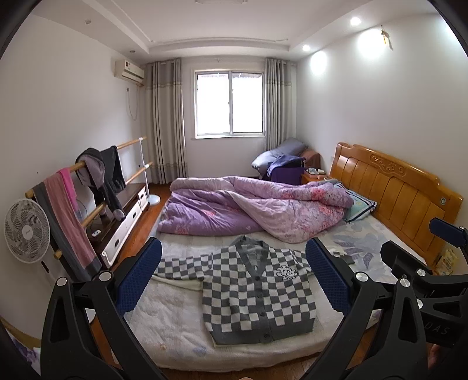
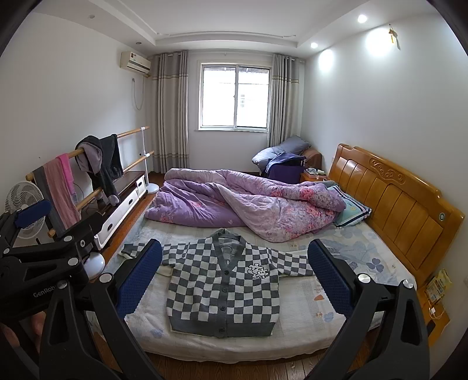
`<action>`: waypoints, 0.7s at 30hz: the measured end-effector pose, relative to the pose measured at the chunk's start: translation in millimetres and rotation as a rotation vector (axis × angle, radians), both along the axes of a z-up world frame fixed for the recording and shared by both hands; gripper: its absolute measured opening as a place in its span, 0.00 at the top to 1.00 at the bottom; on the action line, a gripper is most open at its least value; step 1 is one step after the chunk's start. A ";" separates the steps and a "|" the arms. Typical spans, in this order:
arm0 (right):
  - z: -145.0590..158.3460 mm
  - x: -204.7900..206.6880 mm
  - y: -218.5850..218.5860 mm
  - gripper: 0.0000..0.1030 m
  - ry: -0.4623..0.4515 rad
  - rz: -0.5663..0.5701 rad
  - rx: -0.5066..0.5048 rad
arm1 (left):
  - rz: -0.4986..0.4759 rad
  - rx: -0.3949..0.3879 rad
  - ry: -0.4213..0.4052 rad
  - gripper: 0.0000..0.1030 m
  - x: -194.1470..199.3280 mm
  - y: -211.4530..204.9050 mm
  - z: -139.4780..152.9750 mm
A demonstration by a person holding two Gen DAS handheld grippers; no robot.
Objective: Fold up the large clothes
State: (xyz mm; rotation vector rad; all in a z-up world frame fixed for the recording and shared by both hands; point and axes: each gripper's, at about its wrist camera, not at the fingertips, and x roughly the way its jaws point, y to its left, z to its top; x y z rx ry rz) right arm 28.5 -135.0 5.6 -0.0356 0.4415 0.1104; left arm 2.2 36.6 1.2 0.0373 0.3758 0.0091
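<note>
Straight ahead, daylight fills a window [image 2: 234, 98] between grey curtains [image 2: 172, 111], with 2 ceiling spotlights [image 2: 362, 18] glowing up right, white walls [image 2: 380, 111], a wooden headboard [image 2: 395, 201] to the right, and a garment rail [image 2: 87, 163] left.

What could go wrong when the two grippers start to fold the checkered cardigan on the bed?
1. The checkered cardigan lies near the mattress edge, so its hem could slip off the bed when pulled.
2. Its far sleeve ends close to the purple quilt; a gripper reaching there might catch the quilt too.
3. The left gripper and right gripper are both open and apart from the cloth; a pinch on thick knit may also take the sheet below.
</note>
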 end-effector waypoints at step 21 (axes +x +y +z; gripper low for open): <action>-42.1 52.4 46.3 0.07 0.092 0.019 0.014 | 0.000 -0.031 0.150 0.05 54.3 57.1 -48.4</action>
